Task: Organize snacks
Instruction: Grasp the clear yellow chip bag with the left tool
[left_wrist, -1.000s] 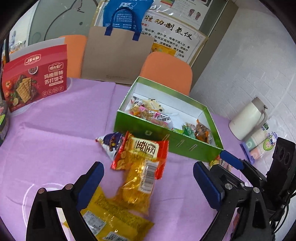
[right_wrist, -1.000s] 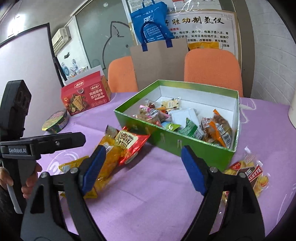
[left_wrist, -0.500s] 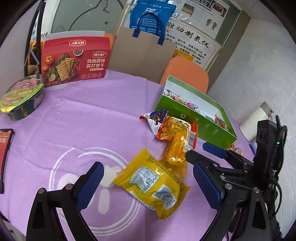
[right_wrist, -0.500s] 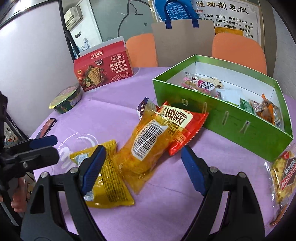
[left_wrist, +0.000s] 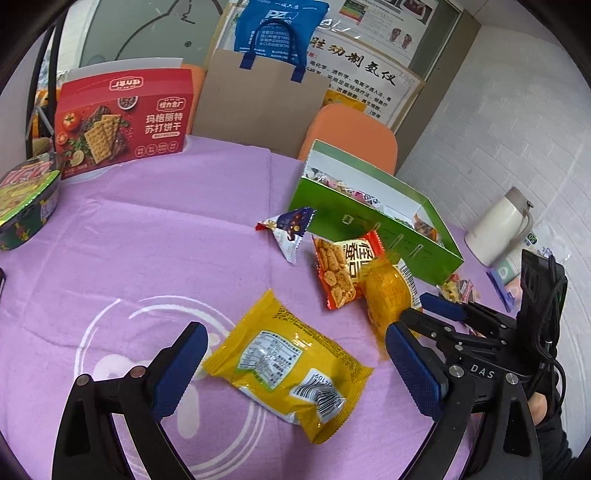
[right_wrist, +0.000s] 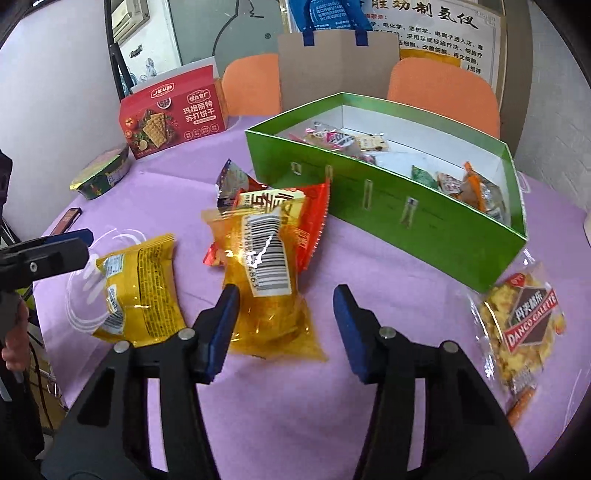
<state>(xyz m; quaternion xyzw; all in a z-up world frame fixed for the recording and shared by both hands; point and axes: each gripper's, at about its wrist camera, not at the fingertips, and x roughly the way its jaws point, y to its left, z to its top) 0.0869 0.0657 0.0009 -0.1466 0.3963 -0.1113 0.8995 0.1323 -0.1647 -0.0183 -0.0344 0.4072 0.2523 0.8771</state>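
A yellow packet (left_wrist: 291, 365) lies on the purple tablecloth, with my left gripper (left_wrist: 295, 369) open and one finger on each side of it. Further right, a clear orange packet (right_wrist: 266, 280) rests partly on a red packet (right_wrist: 295, 206). My right gripper (right_wrist: 286, 325) is open with its fingers on either side of the orange packet's near end. A small blue-and-white packet (left_wrist: 291, 229) sits by the open green box (right_wrist: 388, 206), which holds several small snacks. A Dango Galette packet (right_wrist: 524, 325) lies at the box's right end.
A red cracker box (left_wrist: 122, 122) and a noodle bowl (left_wrist: 26, 199) stand at the back left. A brown paper bag (left_wrist: 258, 107) and orange chairs (left_wrist: 354, 133) are behind the table. A white flask (left_wrist: 498, 229) stands at the right.
My left gripper has drawn back until the yellow packet lies between its fingers. My right gripper has come closer to the orange packet and its jaws have narrowed.
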